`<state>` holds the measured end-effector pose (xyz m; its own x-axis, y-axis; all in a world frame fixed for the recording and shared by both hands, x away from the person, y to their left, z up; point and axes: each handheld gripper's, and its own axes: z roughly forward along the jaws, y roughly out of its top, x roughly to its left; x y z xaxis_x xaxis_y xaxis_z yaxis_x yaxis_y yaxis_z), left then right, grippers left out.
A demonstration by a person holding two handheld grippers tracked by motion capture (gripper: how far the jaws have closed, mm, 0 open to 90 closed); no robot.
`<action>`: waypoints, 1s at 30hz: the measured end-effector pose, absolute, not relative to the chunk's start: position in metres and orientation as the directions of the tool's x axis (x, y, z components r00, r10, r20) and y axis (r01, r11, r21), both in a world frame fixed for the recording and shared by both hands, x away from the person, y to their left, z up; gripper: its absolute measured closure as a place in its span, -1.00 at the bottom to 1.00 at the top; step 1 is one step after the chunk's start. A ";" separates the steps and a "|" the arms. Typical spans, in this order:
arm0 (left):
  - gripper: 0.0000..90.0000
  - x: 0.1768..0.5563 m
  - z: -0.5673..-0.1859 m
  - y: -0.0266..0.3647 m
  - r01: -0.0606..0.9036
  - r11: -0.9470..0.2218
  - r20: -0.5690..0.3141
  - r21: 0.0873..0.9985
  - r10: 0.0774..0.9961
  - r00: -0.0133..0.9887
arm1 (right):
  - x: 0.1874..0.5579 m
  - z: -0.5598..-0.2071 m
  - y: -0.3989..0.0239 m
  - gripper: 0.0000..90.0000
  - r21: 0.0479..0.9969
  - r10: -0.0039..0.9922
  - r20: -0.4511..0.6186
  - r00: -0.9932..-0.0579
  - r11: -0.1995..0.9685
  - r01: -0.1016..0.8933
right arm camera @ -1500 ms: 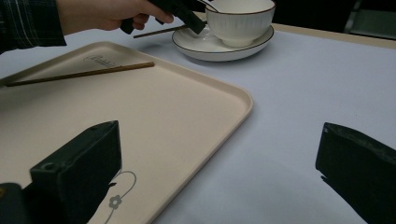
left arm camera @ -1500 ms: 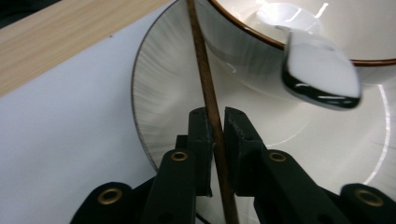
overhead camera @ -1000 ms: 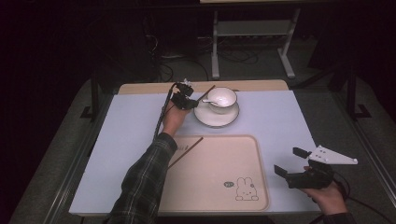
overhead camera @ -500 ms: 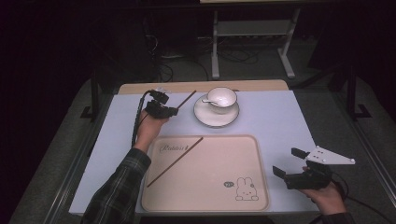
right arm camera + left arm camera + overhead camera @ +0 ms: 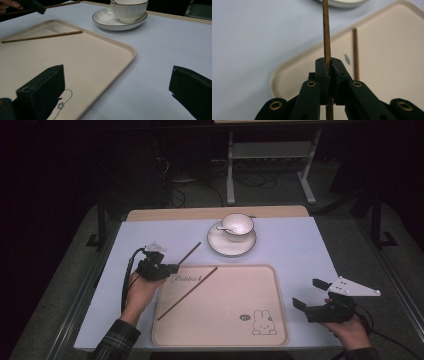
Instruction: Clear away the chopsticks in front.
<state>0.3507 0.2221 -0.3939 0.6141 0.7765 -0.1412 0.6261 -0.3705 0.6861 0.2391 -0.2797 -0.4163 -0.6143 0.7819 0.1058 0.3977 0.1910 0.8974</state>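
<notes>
Chopstick [image 5: 189, 255] — now apparently nearer tray [image 5: 280, 320]

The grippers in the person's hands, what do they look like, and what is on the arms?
Both are black, two-jawed tools. The left gripper has blocky jaws on arms joined by brass-ringed pivots, a small grey plate on top, and a black cable looping from it. The right gripper carries a pale grey three-cornered plate and trails a dark cable. The left arm wears a dark plaid sleeve.
</notes>
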 end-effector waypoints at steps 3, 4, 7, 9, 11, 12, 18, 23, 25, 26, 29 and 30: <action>0.87 0.332 -0.398 0.224 0.619 -0.371 -0.152 0.692 0.764 0.627 | 0.239 -0.416 -0.280 -1.00 0.898 0.782 0.104 -0.614 0.191 0.397; 0.87 0.322 -0.402 0.225 0.617 -0.373 -0.151 0.693 0.762 0.630 | 0.239 -0.416 -0.279 -1.00 0.897 0.784 0.103 -0.613 0.193 0.397; 0.87 0.314 -0.406 0.223 0.615 -0.381 -0.154 0.690 0.753 0.640 | 0.239 -0.416 -0.279 -1.00 0.897 0.784 0.101 -0.612 0.194 0.396; 0.87 0.309 -0.409 0.218 0.617 -0.393 -0.160 0.682 0.743 0.650 | 0.239 -0.416 -0.279 -1.00 0.897 0.783 0.099 -0.615 0.196 0.395; 0.87 0.305 -0.416 0.206 0.610 -0.428 -0.151 0.667 0.724 0.673 | 0.239 -0.416 -0.279 -1.00 0.896 0.782 0.099 -0.616 0.200 0.397; 0.87 0.305 -0.418 0.202 0.606 -0.436 -0.151 0.665 0.716 0.681 | 0.239 -0.416 -0.279 -1.00 0.896 0.781 0.097 -0.617 0.201 0.396; 0.87 0.305 -0.430 0.180 0.602 -0.486 -0.144 0.633 0.691 0.709 | 0.240 -0.417 -0.279 -1.00 0.893 0.781 0.099 -0.617 0.204 0.401; 0.86 0.305 -0.432 0.175 0.597 -0.503 -0.113 0.626 0.698 0.707 | 0.240 -0.417 -0.279 -1.00 0.893 0.781 0.099 -0.617 0.204 0.401; 0.86 0.307 -0.434 0.175 0.601 -0.503 -0.113 0.621 0.701 0.704 | 0.240 -0.417 -0.278 -1.00 0.892 0.780 0.099 -0.618 0.206 0.403; 0.86 0.307 -0.435 0.175 0.602 -0.507 -0.108 0.618 0.703 0.703 | 0.240 -0.417 -0.278 -1.00 0.892 0.779 0.099 -0.619 0.206 0.402; 0.86 0.307 -0.436 0.175 0.602 -0.503 -0.111 0.620 0.703 0.702 | 0.240 -0.417 -0.278 -1.00 0.892 0.779 0.099 -0.620 0.206 0.402; 0.85 0.307 -0.437 0.175 0.600 -0.504 -0.110 0.621 0.703 0.703 | 0.240 -0.417 -0.278 -1.00 0.893 0.779 0.099 -0.619 0.206 0.401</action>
